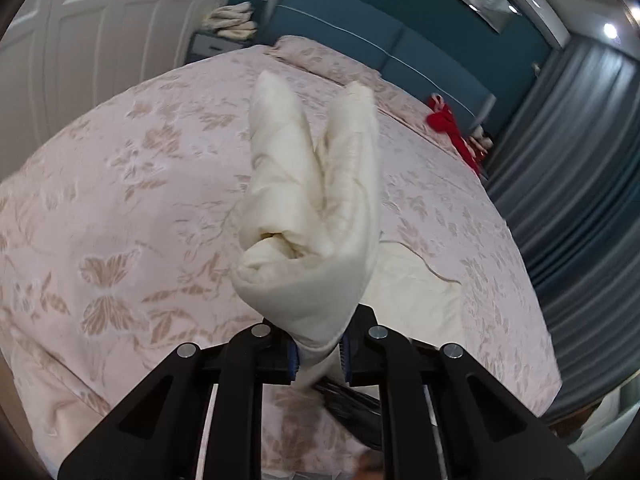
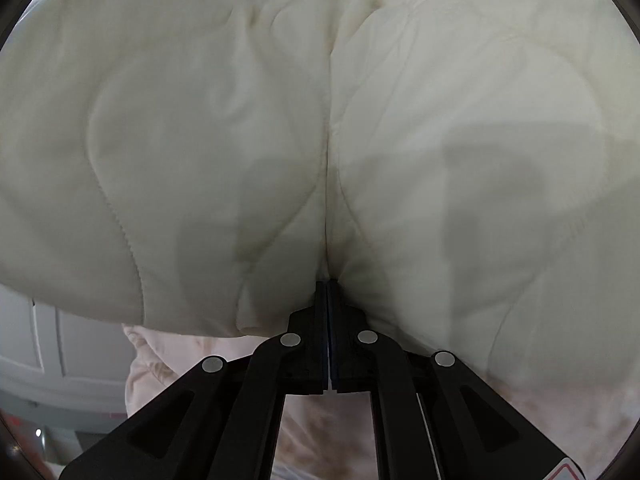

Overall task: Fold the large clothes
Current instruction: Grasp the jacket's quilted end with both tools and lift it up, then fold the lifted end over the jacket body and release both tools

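left claw (image 1: pixel 318 354) clamps bunched cream quilted garment (image 1: pixel 312 208) | right claw (image 2: pixel 328 292) pinches its seam | garment lifted above bed (image 1: pixel 120 200) | advice: keep edges level, lower evenly

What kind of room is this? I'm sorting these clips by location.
Most likely a bedroom: a large bed with a floral cover, a padded blue headboard with a pillow against it, and long grey curtains at the side.
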`<state>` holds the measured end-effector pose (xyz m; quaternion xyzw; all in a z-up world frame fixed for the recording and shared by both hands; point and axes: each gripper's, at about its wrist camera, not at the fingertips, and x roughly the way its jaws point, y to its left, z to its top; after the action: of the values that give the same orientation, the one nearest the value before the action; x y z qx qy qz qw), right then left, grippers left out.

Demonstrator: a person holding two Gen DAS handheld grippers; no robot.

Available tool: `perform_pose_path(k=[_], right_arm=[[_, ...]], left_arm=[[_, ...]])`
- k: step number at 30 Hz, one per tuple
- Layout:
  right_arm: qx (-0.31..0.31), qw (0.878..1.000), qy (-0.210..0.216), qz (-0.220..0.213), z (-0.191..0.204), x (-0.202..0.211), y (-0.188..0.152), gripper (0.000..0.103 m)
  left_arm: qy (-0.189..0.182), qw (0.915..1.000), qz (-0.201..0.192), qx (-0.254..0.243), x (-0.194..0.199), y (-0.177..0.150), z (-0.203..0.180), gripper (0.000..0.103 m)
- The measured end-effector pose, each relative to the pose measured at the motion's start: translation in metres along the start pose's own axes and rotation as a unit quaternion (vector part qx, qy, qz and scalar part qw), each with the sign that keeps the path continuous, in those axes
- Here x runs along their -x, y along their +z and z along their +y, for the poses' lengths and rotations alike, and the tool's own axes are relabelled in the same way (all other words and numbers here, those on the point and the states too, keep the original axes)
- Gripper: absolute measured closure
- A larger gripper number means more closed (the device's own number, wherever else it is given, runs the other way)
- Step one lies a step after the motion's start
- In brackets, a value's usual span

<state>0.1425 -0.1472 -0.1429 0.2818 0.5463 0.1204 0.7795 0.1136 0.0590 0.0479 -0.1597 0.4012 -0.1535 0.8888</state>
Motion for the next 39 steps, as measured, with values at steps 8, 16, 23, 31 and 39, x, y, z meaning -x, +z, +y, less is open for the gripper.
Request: perform_pose_path(k=[8,16,23,31,39], right_arm=[[-0.015,0.999,0.028,-0.027,-0.005,0.044,-0.003,0.102],[-0.052,0.992,-0.090,-0.077,-0.080,0.151,-0.050,0.102],[-0.055,0.984,-0.133,-0.103,-0.108,0.191,-0.061,0.102],[-0.060,0.982,-0.138,-0.114,-0.113,0.206,-0.059,0.102],[-0.063,0.981,-0.140,-0.118,-0.113,0.215,-0.062,0.102]], left_arm=[[-0.026,0.9957,0.013,-0.087,-0.014,-0.016,-0.063,0.090],[-0.058,0.9845,0.096,-0.135,-0.072,-0.049,-0.128,0.090],[-0.038,0.9745,0.165,-0.147,-0.125,-0.093,-0.157,0.089],[-0.011,0.9688,0.201,-0.144,-0.152,-0.115,-0.167,0.089],[0.002,0.9670,0.198,-0.160,-0.137,-0.111,-0.173,0.084]])
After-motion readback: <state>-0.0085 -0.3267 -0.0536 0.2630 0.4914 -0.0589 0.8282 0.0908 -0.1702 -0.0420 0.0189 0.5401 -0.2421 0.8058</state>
